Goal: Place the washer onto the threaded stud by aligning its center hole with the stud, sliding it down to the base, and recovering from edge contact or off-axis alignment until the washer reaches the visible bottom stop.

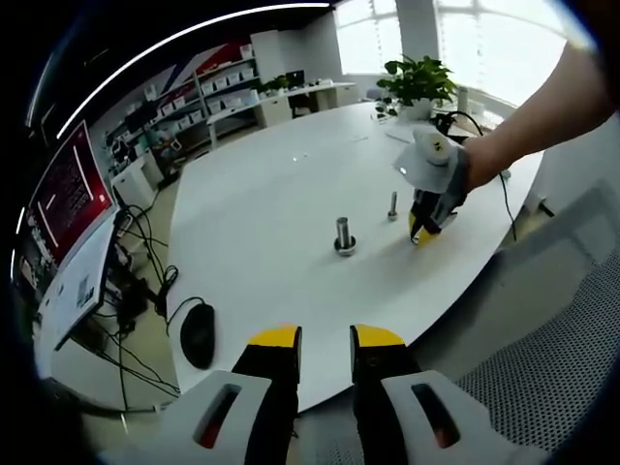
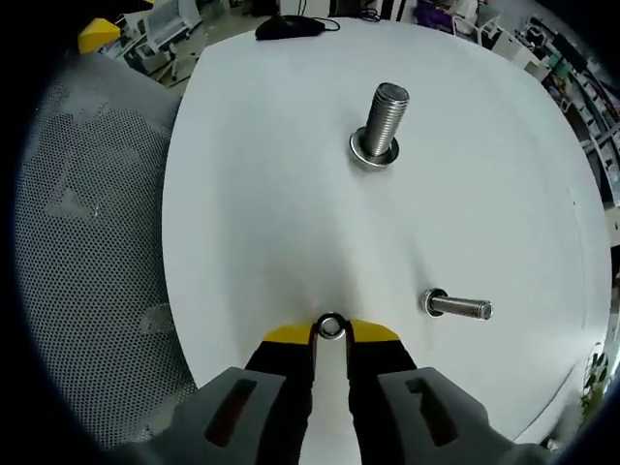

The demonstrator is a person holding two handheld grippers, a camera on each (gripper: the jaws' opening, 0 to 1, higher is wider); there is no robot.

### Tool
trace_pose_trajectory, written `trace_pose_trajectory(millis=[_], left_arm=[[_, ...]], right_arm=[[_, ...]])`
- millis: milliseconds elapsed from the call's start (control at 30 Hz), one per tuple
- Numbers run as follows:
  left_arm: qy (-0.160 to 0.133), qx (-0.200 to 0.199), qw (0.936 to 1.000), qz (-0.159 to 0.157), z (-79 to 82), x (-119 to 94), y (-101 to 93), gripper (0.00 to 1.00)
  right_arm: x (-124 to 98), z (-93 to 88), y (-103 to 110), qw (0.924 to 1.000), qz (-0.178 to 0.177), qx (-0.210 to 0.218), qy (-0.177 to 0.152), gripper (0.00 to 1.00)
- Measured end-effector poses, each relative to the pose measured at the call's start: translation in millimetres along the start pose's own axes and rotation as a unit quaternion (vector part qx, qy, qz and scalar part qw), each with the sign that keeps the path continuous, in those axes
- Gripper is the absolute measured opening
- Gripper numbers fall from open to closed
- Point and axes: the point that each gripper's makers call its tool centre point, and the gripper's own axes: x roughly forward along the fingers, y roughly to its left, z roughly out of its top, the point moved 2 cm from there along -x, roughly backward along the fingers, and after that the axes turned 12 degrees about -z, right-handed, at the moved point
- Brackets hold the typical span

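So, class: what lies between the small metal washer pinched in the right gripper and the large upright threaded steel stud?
Nothing: in the right gripper view, only bare white table separates the washer in the right gripper from the upright stud.

Threaded stud (image 2: 384,123) shiny metal (ridged); table (image 2: 271,194) smooth matt white.

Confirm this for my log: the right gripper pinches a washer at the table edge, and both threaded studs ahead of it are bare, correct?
Not quite. The right gripper does pinch the washer at the table edge, but the right gripper view shows the larger stud already ringed by a washer at its base; the smaller stud looks bare.
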Motion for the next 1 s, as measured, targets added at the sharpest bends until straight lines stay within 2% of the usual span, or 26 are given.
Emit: trace_pose_trajectory(millis=[267,367,467,700,1000], left_arm=[[-0.002,0.002,1.0000,-0.001,0.6,-0.2,-0.8,0.18],[-0.001,0.003,1.0000,0.000,0.5,-0.3,-0.7,0.18],[-0.002,0.002,1.0000,0.000,0.9,-0.3,-0.6,0.18],[0.002,0.006,1.0000,-0.002,-0.4,0.6,-2.1,0.18],[-0.004,0.005,1.0000,-0.001,2.0,-0.5,-0.6,0.18]], right_arm=[[-6.2,-3.7,-10.9,0.9996,-0.004,0.029,-0.003,0.14],[-9.7,-4.0,-12.9,0.9986,-0.006,0.053,-0.007,0.14],[-11.2,-6.0,-12.8,0.9989,-0.009,0.046,-0.007,0.14],[-14.8,-12.8,-19.8,0.9981,-0.013,0.060,-0.008,0.14],[-27.9,-12.8,-41.5,0.9957,-0.035,0.080,-0.031,0.14]])
